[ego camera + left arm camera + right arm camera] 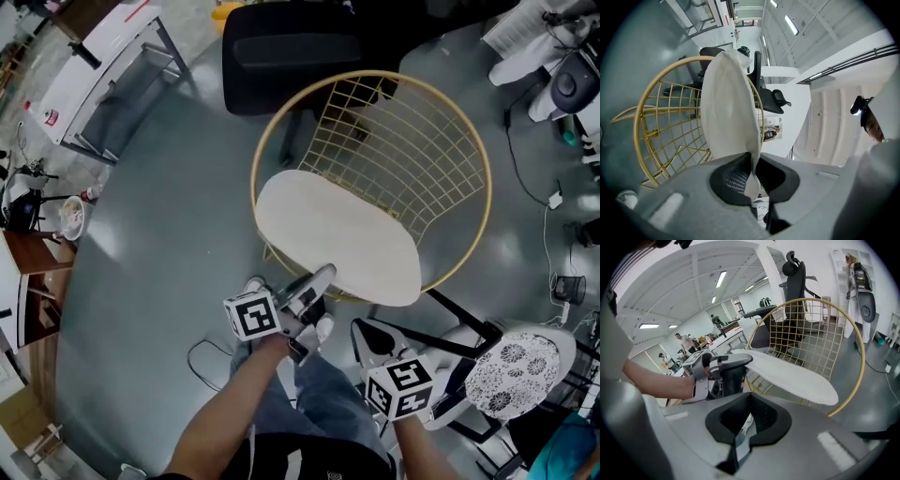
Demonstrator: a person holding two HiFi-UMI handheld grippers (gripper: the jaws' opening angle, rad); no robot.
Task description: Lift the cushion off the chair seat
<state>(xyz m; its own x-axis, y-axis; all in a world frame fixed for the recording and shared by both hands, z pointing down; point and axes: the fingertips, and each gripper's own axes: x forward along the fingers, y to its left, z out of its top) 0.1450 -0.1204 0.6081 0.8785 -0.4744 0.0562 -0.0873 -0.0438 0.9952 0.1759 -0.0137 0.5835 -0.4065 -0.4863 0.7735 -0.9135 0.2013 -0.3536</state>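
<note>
While our left gripper (pixel 317 283) points out flat, its two fingers are squeezed tight on the near edge of the white cushion (pixel 337 234) — the thin edge sits right between the pads. The cushion hangs over the front of the gold wire chair (pixel 412 141), with its near end up in the air. Our right gripper (pixel 367 339) is close to the cushion's edge but not touching it — its fingers are closed together and hold nothing.

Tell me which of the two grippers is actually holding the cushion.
The left gripper: its jaws pinch the white cushion's near edge. The right gripper sits closed on nothing, apart from it.
</note>
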